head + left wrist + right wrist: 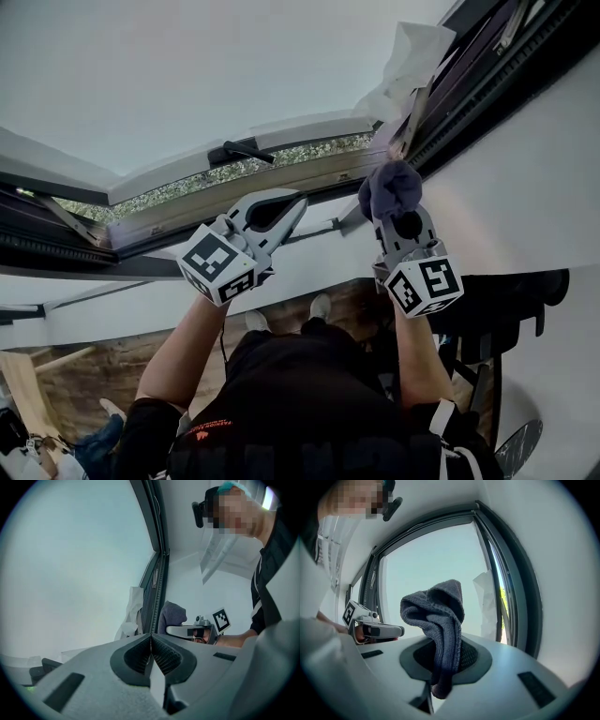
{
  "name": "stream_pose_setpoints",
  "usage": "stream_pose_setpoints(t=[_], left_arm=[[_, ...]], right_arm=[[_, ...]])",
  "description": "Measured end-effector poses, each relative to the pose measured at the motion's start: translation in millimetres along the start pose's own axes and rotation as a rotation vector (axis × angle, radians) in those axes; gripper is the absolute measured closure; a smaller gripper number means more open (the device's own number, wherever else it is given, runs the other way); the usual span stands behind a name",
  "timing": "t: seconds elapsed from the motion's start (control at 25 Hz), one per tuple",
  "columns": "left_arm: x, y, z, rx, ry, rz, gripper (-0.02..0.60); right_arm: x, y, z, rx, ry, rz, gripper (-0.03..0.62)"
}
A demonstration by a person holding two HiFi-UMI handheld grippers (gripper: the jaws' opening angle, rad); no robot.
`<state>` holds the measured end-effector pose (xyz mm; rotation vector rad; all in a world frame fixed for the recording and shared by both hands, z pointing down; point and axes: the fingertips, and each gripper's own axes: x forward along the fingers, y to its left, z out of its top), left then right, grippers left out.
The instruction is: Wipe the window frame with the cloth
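From the head view we see both arms raised overhead, the right gripper (397,199) holding the dark cloth (388,186) up by the window frame (487,89), the left gripper (295,204) near it. The left gripper view alone shows those jaws pressed together, empty. The right gripper view shows its jaws clamped on the cloth, bunched above them.

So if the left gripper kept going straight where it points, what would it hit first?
Probably the dark window frame, which sits dead ahead of the shut left gripper, though depth is hard to judge.
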<state>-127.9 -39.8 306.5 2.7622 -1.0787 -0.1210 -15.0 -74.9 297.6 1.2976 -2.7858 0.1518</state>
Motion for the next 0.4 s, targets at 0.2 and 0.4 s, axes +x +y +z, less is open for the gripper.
stream_pose_setpoints(t=[0.2, 0.4], left_arm=[[2.7, 1.6, 1.2, -0.001, -0.001, 0.000, 0.560], [7.1, 4.0, 2.4, 0.006, -0.005, -0.005, 0.560]], right_arm=[[1.8, 1.2, 0.8, -0.005, 0.006, 0.012, 0.547], [5.1, 1.7, 2.8, -0.017, 0.005, 0.022, 0.548]])
